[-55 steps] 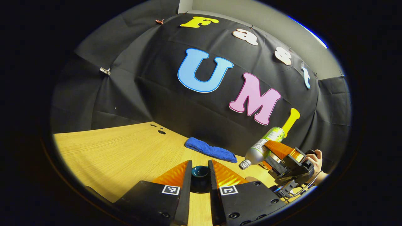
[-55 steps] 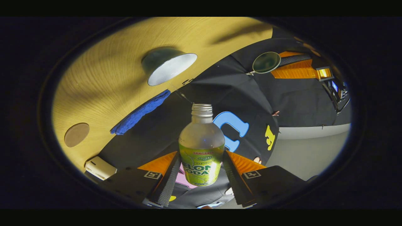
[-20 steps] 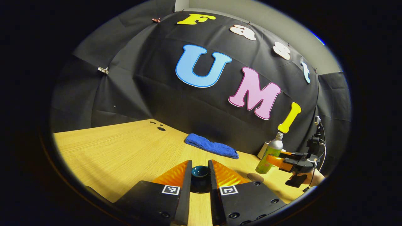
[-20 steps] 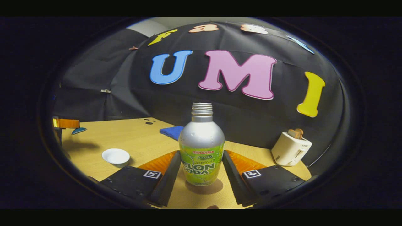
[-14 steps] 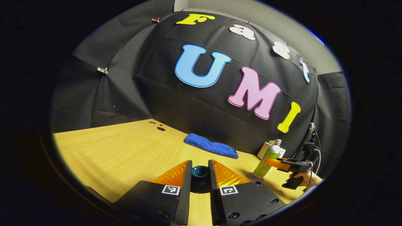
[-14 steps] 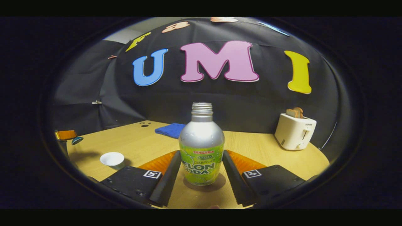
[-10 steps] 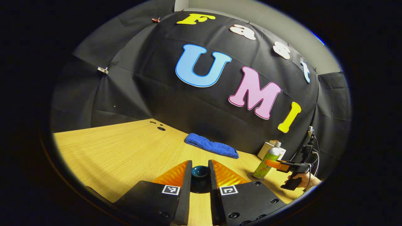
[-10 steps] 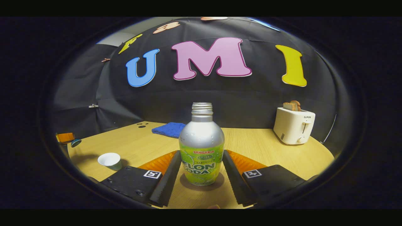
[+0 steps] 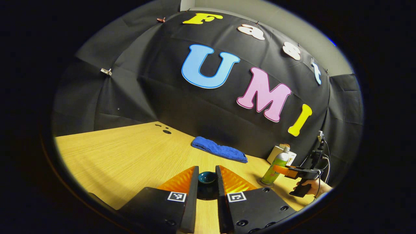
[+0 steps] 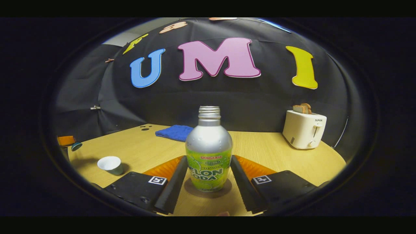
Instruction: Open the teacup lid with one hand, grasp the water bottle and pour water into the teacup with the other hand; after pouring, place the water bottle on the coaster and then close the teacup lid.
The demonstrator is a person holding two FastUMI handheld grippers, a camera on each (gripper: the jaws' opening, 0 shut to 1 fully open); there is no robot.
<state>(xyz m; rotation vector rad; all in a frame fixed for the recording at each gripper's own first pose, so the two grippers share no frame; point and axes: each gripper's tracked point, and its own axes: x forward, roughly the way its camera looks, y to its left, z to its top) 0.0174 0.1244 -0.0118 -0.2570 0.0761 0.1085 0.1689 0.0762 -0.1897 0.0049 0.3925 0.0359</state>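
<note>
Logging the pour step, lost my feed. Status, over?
Right gripper shut on bottle, upright on coaster. Left gripper shut on lid, held off the open teacup. Nothing between them.

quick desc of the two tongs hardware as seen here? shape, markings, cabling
Left tongs: two wedge-shaped fingers with ribbed inner faces, on black bolted blocks, each bearing a square black-and-white fiducial tag. Right tongs: same build, tags on both blocks. In the left gripper view, the right tongs show a black pistol-style handle, with black cables running up behind.
</note>
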